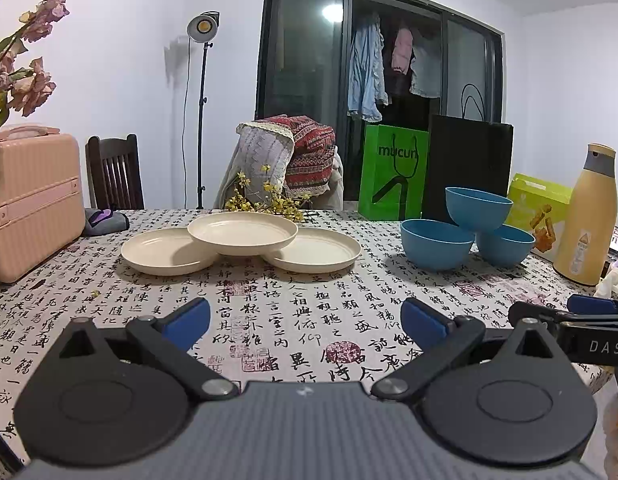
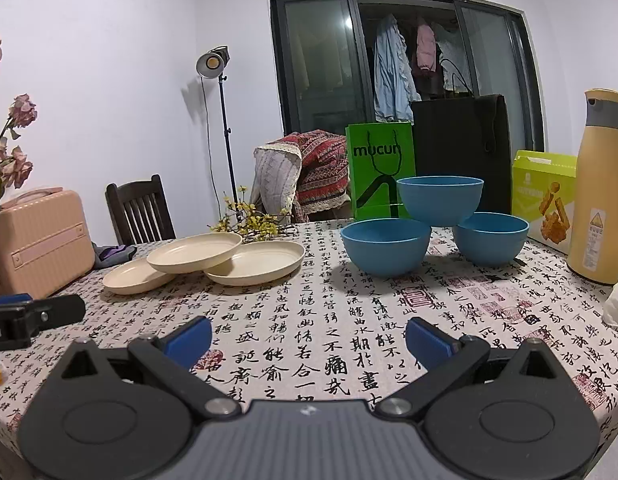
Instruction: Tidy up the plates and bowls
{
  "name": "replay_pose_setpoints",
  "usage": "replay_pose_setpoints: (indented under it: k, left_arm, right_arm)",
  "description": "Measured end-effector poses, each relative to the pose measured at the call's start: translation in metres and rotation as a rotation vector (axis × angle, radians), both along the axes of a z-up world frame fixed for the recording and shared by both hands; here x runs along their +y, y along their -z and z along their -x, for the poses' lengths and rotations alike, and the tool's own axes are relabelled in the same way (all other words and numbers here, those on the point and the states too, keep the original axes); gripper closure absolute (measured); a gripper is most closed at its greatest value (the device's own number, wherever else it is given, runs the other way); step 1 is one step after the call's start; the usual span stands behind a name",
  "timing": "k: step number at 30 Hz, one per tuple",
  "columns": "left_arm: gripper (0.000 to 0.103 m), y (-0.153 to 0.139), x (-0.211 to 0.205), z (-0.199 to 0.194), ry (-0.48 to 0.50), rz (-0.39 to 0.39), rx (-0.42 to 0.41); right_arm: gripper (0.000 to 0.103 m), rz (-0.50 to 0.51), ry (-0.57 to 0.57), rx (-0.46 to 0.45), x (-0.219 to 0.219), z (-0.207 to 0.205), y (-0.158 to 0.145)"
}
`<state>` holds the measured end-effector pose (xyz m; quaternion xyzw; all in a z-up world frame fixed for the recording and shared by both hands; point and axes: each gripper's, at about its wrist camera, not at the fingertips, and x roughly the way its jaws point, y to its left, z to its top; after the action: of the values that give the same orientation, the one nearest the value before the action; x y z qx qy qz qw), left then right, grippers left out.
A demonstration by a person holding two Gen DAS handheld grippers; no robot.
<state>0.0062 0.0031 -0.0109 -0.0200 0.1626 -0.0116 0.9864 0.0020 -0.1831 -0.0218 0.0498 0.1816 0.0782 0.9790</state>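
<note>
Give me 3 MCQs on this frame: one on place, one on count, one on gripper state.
1. Where does the top blue bowl sit?
A. On the rims of the two lower blue bowls
B. Inside a plate
C. On the pink case

2. How many cream plates are on the table?
A. Two
B. Three
C. Five

3. What state is the left hand-held gripper in?
A. Shut on a plate
B. Shut on a bowl
C. Open, holding nothing

Answers:
1. A: in the right wrist view it bridges the two bowls below it.
2. B: two lie flat on the tablecloth and a third rests across them.
3. C: its blue pads stand wide apart over bare tablecloth; the right hand-held gripper looks the same.
</note>
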Motion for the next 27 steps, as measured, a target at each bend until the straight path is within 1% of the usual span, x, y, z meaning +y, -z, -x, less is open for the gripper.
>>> replay_pose_setpoints:
  k: [27]
  left_arm:
    - [0.0, -0.0044, 0.0083, 0.0051, -0.003, 0.013, -0.017]
  right_arm:
    - [0.0, 0.012, -0.001, -0.003, 0.0058, 0.002, -0.001]
